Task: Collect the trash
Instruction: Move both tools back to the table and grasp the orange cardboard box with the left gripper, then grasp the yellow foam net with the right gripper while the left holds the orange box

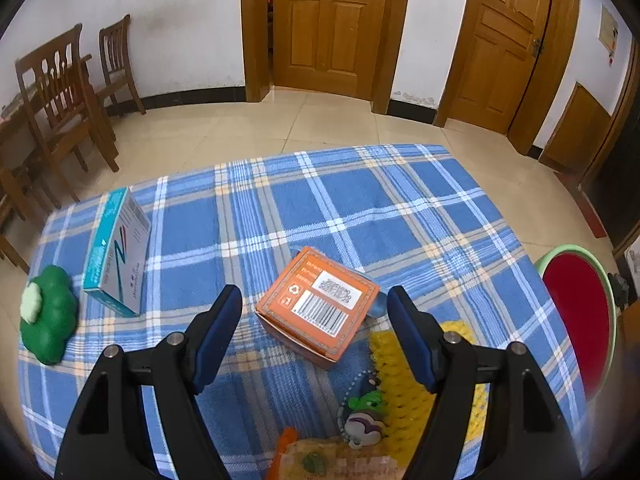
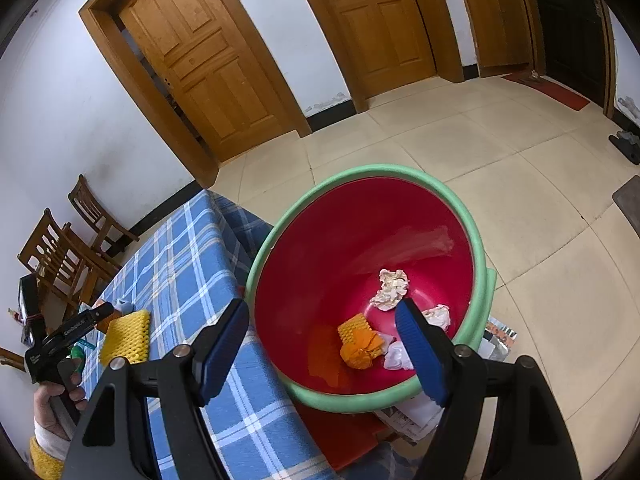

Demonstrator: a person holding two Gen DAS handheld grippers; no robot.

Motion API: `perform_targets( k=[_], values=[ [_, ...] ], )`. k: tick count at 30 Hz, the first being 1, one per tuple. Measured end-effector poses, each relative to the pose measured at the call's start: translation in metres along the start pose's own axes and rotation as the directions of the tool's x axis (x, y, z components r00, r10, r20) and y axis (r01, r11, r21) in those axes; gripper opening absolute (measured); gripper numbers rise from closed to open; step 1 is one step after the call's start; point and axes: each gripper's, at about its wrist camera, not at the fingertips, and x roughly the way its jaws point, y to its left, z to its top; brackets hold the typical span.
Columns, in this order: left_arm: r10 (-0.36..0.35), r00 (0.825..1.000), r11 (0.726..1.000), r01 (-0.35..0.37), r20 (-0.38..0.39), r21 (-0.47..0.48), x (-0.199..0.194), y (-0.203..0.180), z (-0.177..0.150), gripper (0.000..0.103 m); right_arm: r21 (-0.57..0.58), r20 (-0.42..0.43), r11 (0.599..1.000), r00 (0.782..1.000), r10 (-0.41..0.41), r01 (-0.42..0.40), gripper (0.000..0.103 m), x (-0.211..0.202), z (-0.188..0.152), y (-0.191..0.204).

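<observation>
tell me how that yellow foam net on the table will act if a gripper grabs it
The yellow foam net looks like soft open mesh, so it will probably squash between the fingers and weigh little. Lying flat on the checked cloth, it seems unlikely to roll.

Left tongs [image 1: 314, 300]: black angular frame, dark blue ribbed pads, silver round screws at the pivots. Right tongs [image 2: 322, 312]: identical build. Left hand [image 2: 54, 404], lower left of the frame: bare skin, white cuff, yellow sleeve edge.
</observation>
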Motion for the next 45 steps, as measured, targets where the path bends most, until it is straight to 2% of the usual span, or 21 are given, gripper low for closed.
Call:
perform_targets(
  k=[2, 5, 18, 29, 34, 45],
  values=[
    [-0.011, 1.000, 1.000, 0.011, 0.002, -0.011, 0.000, 0.002, -0.001, 0.074, -0.006, -0.004, 1.000, 1.000, 0.003, -0.003, 0.078, 0.001, 0.000, 0.004],
    [-0.029, 1.000, 0.999, 0.029, 0.006, -0.020, -0.001, 0.005, -0.003, 0.059, -0.022, -0.012, 1.000, 1.000, 0.013, -0.014, 0.078, 0.002, -0.002, 0.011],
    [-0.044, 0.997, 0.997, 0.048, 0.060, -0.066, -0.047, 0.022, -0.017, 0.059, -0.122, -0.042, 0.987, 0.994, 0.097, -0.101, 0.078, 0.009, -0.003, 0.062],
    [0.005, 0.999, 0.994, 0.000, 0.051, -0.112, -0.080, 0.041, -0.048, 0.059, -0.218, -0.128, 0.953, 0.975, 0.184, -0.208, 0.078, 0.033, -0.018, 0.128],
    [0.029, 0.998, 0.992, -0.022, 0.056, -0.123, -0.087, 0.049, -0.061, 0.059, -0.268, -0.176, 0.934, 0.965, 0.194, -0.237, 0.078, 0.046, -0.030, 0.160],
    [0.005, 0.999, 0.981, 0.005, 0.048, -0.193, -0.085, 0.064, -0.079, 0.059, -0.346, -0.268, 0.901, 0.948, 0.174, -0.263, 0.078, 0.086, -0.054, 0.212]
  ],
)
